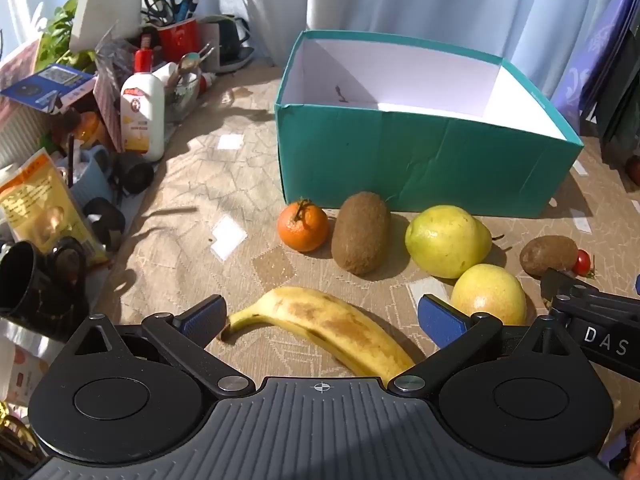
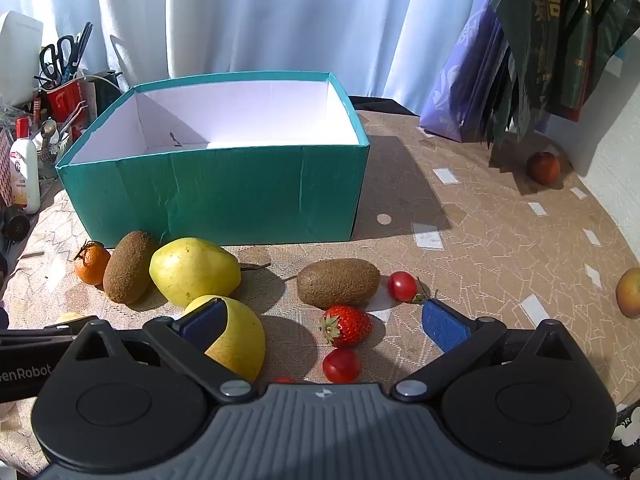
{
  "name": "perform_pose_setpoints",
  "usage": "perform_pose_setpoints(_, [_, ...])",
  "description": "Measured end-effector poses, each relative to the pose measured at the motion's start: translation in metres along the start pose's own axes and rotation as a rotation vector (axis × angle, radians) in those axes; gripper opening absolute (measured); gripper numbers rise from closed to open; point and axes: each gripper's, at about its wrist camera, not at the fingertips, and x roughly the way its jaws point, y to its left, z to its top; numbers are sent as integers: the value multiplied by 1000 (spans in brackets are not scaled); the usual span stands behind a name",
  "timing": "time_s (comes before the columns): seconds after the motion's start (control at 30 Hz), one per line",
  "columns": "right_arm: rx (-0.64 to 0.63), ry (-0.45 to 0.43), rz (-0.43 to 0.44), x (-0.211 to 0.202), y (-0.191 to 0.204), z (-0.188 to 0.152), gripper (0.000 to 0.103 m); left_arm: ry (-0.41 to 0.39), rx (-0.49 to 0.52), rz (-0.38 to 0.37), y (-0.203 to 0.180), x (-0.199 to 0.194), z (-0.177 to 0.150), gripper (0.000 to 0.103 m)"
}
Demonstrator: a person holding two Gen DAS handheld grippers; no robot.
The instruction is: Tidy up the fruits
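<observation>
My left gripper (image 1: 324,316) is open just above the tablecloth, with a spotted banana (image 1: 320,320) lying untouched between its blue pads. Behind it sit a mandarin (image 1: 303,228), a kiwi (image 1: 361,232), a yellow pear (image 1: 444,240) and a second yellow fruit (image 1: 490,294). My right gripper (image 2: 324,322) is open too, with a strawberry (image 2: 348,326) and a cherry tomato (image 2: 341,365) loose between its fingers. Another kiwi (image 2: 338,282) and tomato (image 2: 402,286) lie just beyond. The teal box (image 2: 220,192) stands open behind the fruit, its white inside showing only a small dark speck.
Clutter fills the left edge: a white bottle (image 1: 142,116), a red pot of scissors (image 1: 178,38), dark mugs (image 1: 24,280). Hanging bags (image 2: 540,52) crowd the back right. A reddish fruit (image 2: 543,167) and another (image 2: 629,292) lie far right.
</observation>
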Motion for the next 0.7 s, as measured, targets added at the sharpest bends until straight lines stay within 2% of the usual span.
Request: perform_pose_setpoints(0.7, [-1,-5,0,-2,-1,1,103,5,-3,1,3,0,-1,103])
